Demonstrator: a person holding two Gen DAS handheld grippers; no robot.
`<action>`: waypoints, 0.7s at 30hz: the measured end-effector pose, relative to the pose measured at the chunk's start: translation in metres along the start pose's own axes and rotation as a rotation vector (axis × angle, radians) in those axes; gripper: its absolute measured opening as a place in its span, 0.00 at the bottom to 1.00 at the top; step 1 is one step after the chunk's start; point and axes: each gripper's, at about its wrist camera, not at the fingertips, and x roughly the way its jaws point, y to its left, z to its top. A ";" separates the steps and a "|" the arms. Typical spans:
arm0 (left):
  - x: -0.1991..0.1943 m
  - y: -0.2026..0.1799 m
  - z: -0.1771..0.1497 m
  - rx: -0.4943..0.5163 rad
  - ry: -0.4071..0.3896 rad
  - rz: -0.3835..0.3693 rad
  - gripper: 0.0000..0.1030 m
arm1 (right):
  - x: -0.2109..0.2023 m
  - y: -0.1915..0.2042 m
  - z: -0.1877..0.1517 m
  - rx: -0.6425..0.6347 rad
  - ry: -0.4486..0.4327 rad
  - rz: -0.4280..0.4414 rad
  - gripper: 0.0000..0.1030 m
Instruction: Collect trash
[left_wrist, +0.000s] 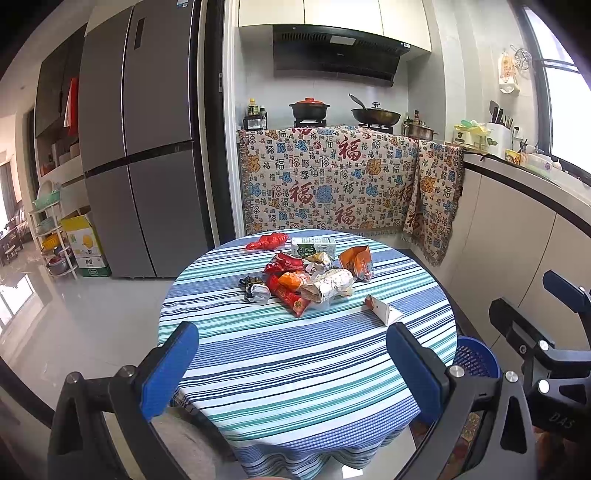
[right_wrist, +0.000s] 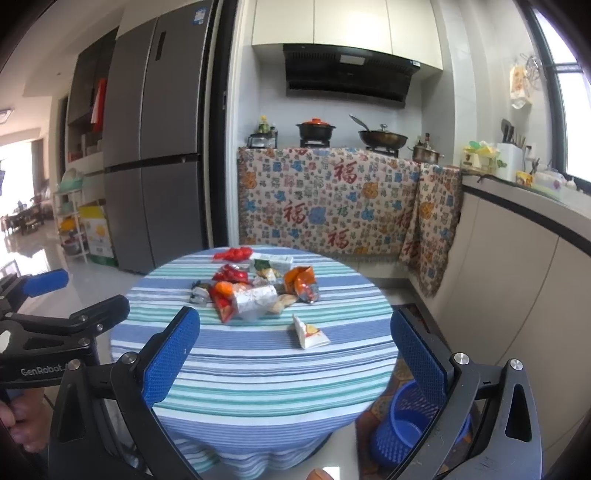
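Observation:
A heap of snack wrappers (left_wrist: 306, 280) (right_wrist: 255, 291) lies in the middle of a round table with a striped cloth (left_wrist: 295, 354) (right_wrist: 251, 365). A white folded carton (left_wrist: 384, 312) (right_wrist: 308, 332) lies apart, nearer me. A milk box (left_wrist: 314, 247) and a red wrapper (left_wrist: 267, 240) sit at the far side. A blue mesh bin (right_wrist: 410, 432) (left_wrist: 474, 358) stands on the floor right of the table. My left gripper (left_wrist: 293, 365) and right gripper (right_wrist: 295, 354) both hang open over the near table edge, holding nothing.
A grey fridge (left_wrist: 140, 147) stands at the back left. A patterned blanket (left_wrist: 340, 181) drapes the stove counter with pots (left_wrist: 310, 107). A worktop (left_wrist: 535, 177) runs along the right wall. A rack and a cardboard box (left_wrist: 85, 243) stand on the tiled floor at left.

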 end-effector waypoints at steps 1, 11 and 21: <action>0.000 0.000 0.000 0.001 0.001 -0.001 1.00 | 0.000 0.000 0.000 -0.001 -0.001 0.001 1.00; -0.001 -0.003 0.000 0.009 0.002 0.000 1.00 | 0.000 0.001 -0.001 -0.002 -0.002 0.004 1.00; -0.001 -0.005 -0.001 0.015 0.000 -0.001 1.00 | -0.001 0.001 -0.001 -0.005 -0.006 0.011 1.00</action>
